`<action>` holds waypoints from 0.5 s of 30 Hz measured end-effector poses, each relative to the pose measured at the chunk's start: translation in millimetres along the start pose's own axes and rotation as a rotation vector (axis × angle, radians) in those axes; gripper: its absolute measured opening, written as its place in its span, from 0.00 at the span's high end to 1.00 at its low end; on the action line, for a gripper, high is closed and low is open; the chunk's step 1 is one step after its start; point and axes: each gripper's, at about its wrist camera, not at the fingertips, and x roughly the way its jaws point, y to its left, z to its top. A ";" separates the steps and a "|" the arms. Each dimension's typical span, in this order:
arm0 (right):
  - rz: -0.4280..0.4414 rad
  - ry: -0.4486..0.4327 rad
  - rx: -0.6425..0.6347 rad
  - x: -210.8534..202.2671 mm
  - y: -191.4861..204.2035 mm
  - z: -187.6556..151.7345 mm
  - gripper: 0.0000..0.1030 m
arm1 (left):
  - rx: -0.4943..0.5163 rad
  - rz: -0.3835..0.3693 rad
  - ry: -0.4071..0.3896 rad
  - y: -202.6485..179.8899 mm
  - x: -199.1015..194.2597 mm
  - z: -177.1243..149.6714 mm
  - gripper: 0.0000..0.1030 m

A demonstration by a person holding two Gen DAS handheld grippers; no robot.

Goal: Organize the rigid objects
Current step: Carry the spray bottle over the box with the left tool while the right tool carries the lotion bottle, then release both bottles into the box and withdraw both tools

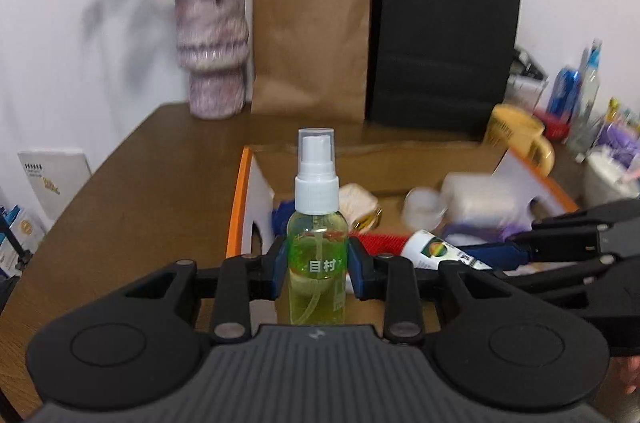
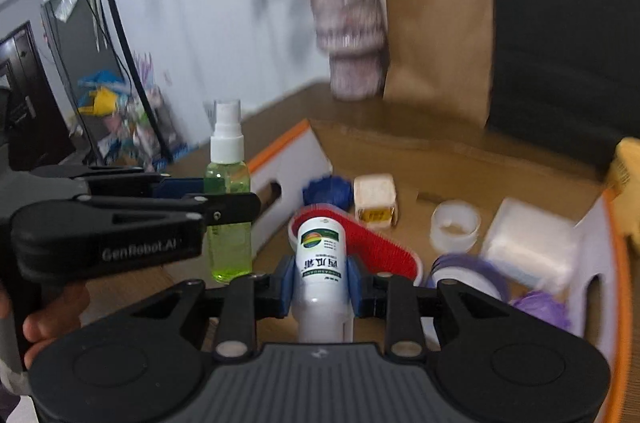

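Note:
My left gripper (image 1: 318, 269) is shut on a green spray bottle (image 1: 317, 255) with a white pump and clear cap, held upright at the near left corner of an open cardboard box (image 1: 240, 199). The bottle also shows in the right wrist view (image 2: 228, 207). My right gripper (image 2: 320, 281) is shut on a white bottle (image 2: 322, 263) with a round coloured label, held above the box, upside down. The white bottle also shows in the left wrist view (image 1: 444, 251). Inside the box lie a red brush (image 2: 380, 247), a tape roll (image 2: 456, 227), a small jar (image 2: 376, 201) and a white packet (image 2: 528, 247).
A flower vase (image 1: 212, 51), a brown paper bag (image 1: 310, 43) and a black paper bag (image 1: 444, 43) stand at the back of the wooden table (image 1: 140, 183). A yellow mug (image 1: 520, 139) and several bottles sit at the right. The left hand shows in the right wrist view (image 2: 52, 315).

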 end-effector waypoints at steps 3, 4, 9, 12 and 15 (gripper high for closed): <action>-0.001 0.050 -0.010 18.1 2.4 -6.4 0.74 | 0.004 -0.003 0.052 2.0 14.9 -6.0 0.70; 0.005 0.062 -0.014 22.7 3.0 -7.5 0.74 | 0.005 -0.004 0.063 2.8 18.6 -7.6 0.70; 0.013 0.098 -0.006 39.0 5.4 -12.0 0.74 | -0.001 0.019 0.061 3.6 25.0 -8.4 0.69; 0.027 0.093 0.024 41.0 4.7 -12.8 0.69 | 0.037 0.027 0.067 -1.4 26.7 -6.5 0.66; 0.012 0.075 0.016 33.6 6.8 -12.1 0.66 | 0.042 0.034 0.060 -3.0 21.2 -5.6 0.61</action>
